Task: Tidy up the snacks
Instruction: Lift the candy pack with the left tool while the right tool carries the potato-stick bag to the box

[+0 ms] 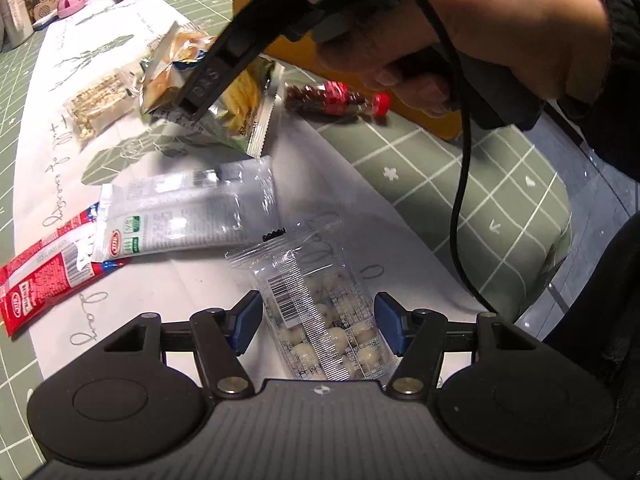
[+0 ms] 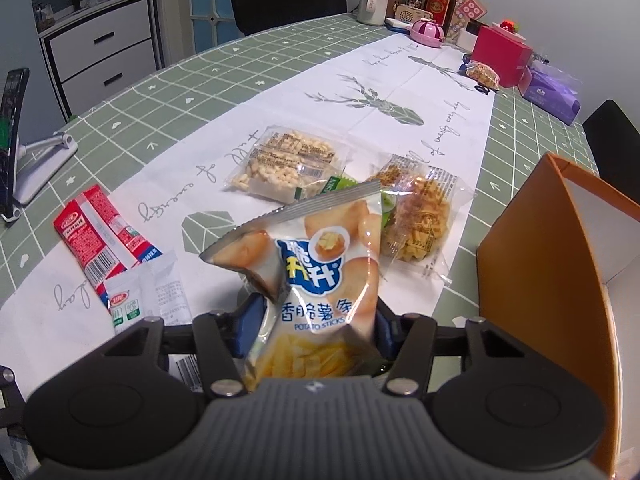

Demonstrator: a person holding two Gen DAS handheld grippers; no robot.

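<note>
My left gripper (image 1: 316, 326) is open, its blue pads either side of a clear packet of white round candies (image 1: 320, 312) lying on the white runner. My right gripper (image 2: 316, 328) is shut on a potato sticks bag (image 2: 316, 276) and holds it up off the table; the bag shows in the left wrist view (image 1: 188, 64) too. An orange box (image 2: 560, 264) with a white inside stands open to the right. On the runner lie a puffed-rice bar packet (image 2: 288, 164), a clear packet of yellow snacks (image 2: 420, 216), a red sachet (image 2: 100, 232) and a white sachet (image 2: 148, 296).
A small bottle-shaped candy pack with a red cap (image 1: 336, 100) lies by the orange box (image 1: 420, 120). At the far end stand bottles (image 2: 438, 2), a pink box (image 2: 500, 54) and a purple pack (image 2: 552, 96). A phone on a stand (image 2: 16, 136) is at the left.
</note>
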